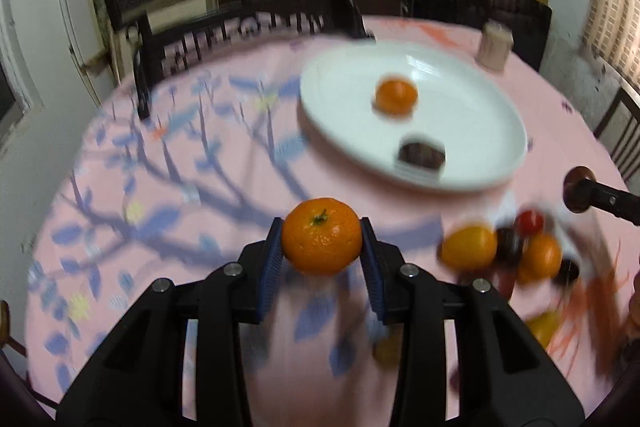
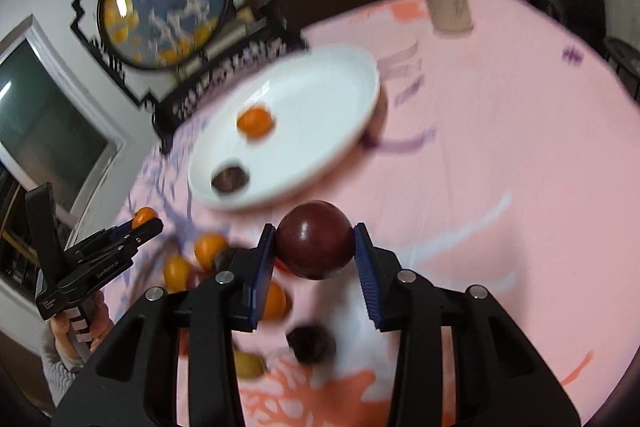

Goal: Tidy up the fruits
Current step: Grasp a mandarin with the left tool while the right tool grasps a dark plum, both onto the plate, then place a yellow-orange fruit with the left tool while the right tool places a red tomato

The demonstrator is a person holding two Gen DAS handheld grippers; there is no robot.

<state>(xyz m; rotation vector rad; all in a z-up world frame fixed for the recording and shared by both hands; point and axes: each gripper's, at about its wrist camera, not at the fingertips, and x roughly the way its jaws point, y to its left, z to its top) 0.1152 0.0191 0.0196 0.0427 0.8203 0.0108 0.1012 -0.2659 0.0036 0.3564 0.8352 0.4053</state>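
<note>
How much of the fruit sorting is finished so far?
Barely begun. Two fruits already sit on the white plate: an orange and a dark plum. In hand: the left gripper carries a mandarin, the right gripper a dark red plum. Left: the loose fruit pile on the pink tablecloth.
</note>
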